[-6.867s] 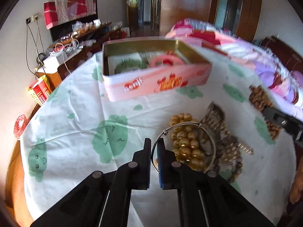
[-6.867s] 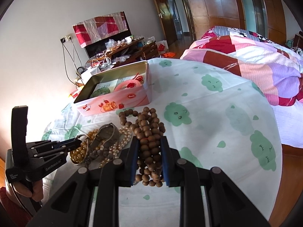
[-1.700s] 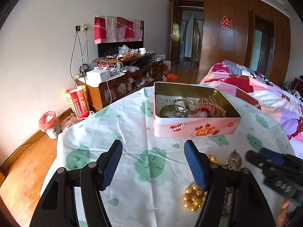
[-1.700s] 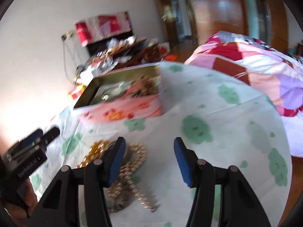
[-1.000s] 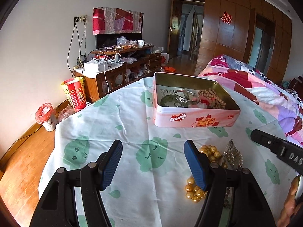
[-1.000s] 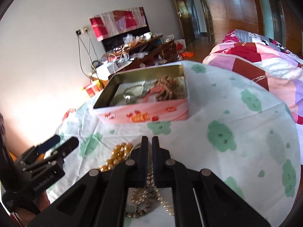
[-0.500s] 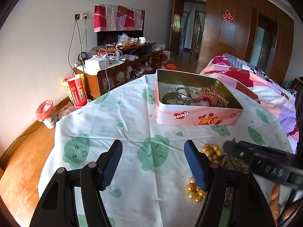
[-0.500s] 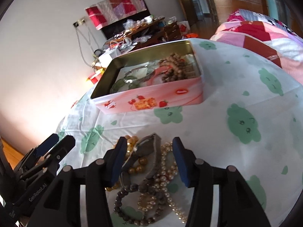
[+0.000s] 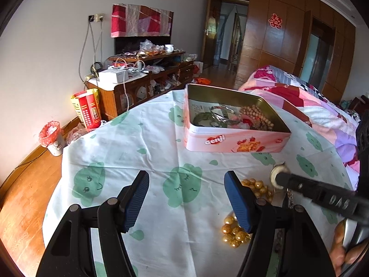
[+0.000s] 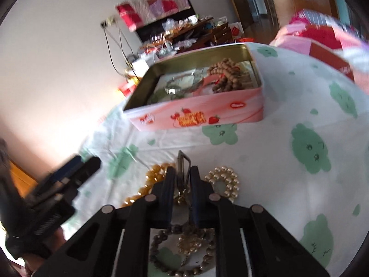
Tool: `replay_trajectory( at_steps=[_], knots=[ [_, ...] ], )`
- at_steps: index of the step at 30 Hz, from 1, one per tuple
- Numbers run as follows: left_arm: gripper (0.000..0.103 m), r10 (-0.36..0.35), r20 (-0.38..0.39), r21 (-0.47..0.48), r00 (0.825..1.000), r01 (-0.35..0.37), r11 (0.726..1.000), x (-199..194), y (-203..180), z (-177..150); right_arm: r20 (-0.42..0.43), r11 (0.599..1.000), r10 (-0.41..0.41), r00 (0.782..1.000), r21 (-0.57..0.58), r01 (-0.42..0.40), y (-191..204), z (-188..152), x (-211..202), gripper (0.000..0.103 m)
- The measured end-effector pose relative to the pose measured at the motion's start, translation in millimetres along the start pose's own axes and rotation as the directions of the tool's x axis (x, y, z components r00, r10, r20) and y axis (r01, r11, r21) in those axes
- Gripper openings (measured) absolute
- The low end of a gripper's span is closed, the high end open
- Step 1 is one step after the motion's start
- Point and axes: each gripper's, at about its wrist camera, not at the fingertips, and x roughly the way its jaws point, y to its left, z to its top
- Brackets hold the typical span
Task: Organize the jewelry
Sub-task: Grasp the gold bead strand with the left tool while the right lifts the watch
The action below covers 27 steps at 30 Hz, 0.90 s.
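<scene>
**Jewelry sorting: right gripper clamped on watch, left gripper wide open**

Right gripper (image 10: 182, 184) has its two fingers drawn close together on a metal wristwatch (image 10: 183, 164). The band rises between the pads and its clasp end projects past the fingertips. From the left wrist view, the same tool enters from the right edge as a dark bar with the watch face (image 9: 278, 177) at its tip, raised above the cloth.

Left gripper (image 9: 186, 198) hangs over the table with its blue-padded fingers (image 9: 136, 199) spread far apart and nothing between them. Below it lies bare tablecloth (image 9: 129, 143), white with green cloud prints.

Jewelry lying on the cloth, near the right gripper:
- gold bead bracelet (image 10: 153, 175), just left of the fingers; in the left wrist view it is partly hidden behind the right-hand pad.
- pearl bracelet (image 10: 224, 182), coiled in a ring just right of the fingers.
- dark bead strand (image 10: 166, 251), beneath the gripper body, tangled with a further pale beaded piece (image 10: 196, 242); the right wrist view is blurred, so detail is uncertain.

Pink tin box (image 9: 233, 142), lid off, stands farther back on the table, well apart from both tools. Inside are a wooden bead string (image 9: 258, 116) on the right, a silver bangle (image 9: 222, 113) near the middle and a green piece (image 9: 203, 117) on the left, all on printed paper.
</scene>
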Motion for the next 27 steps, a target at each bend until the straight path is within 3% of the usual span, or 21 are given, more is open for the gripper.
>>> replay_trajectory(
  at_steps=[4, 8, 12, 17, 19, 21, 23, 27],
  knots=[
    [0.068, -0.074, -0.036, 0.053, 0.997, 0.075, 0.996, 2.2, -10.6, -2.1, 0.041, 0.997, 0.059, 0.997, 0.057, -0.061, -13.9, 1.1, -12.1, 0.016],
    [0.068, -0.145, -0.127, 0.131, 0.981, 0.161, 0.978, 11.0, -31.3, -10.7, 0.094, 0.991, 0.089, 0.992, 0.088, -0.098, -17.0, 3.9, -25.5, 0.016],
    [0.068, -0.138, -0.179, 0.185, 0.974, 0.171, 0.968, 17.9, -46.2, -13.1, 0.155, 0.989, 0.113, 0.981, 0.081, -0.126, -11.6, 9.6, -44.7, 0.016],
    [0.068, -0.155, -0.272, 0.170, 0.950, 0.206, 0.964, 34.6, -54.1, -14.9, 0.210, 0.988, 0.120, 0.970, 0.066, -0.136, -7.7, 17.9, -63.5, 0.016],
    [0.058, -0.150, -0.269, 0.166, 0.952, 0.199, 0.966, 33.9, -54.3, -14.7, 0.220, 0.989, 0.111, 0.969, 0.068, -0.129, -9.0, 18.8, -66.7, 0.016],
    [0.036, -0.134, -0.262, 0.166, 0.956, 0.182, 0.969, 33.0, -54.3, -13.7, 0.223, 0.989, 0.106, 0.969, 0.076, -0.126, -10.8, 18.1, -67.1, 0.016],
    [0.024, -0.140, -0.263, 0.168, 0.955, 0.188, 0.968, 32.4, -54.2, -14.0, 0.224, 0.989, 0.102, 0.969, 0.086, -0.124, -13.0, 17.8, -66.5, 0.016],
    [0.021, -0.156, -0.263, 0.173, 0.952, 0.205, 0.963, 30.8, -56.8, -14.4, 0.224, 0.988, 0.102, 0.969, 0.088, -0.125, -14.5, 18.1, -67.4, 0.016]
  ],
)
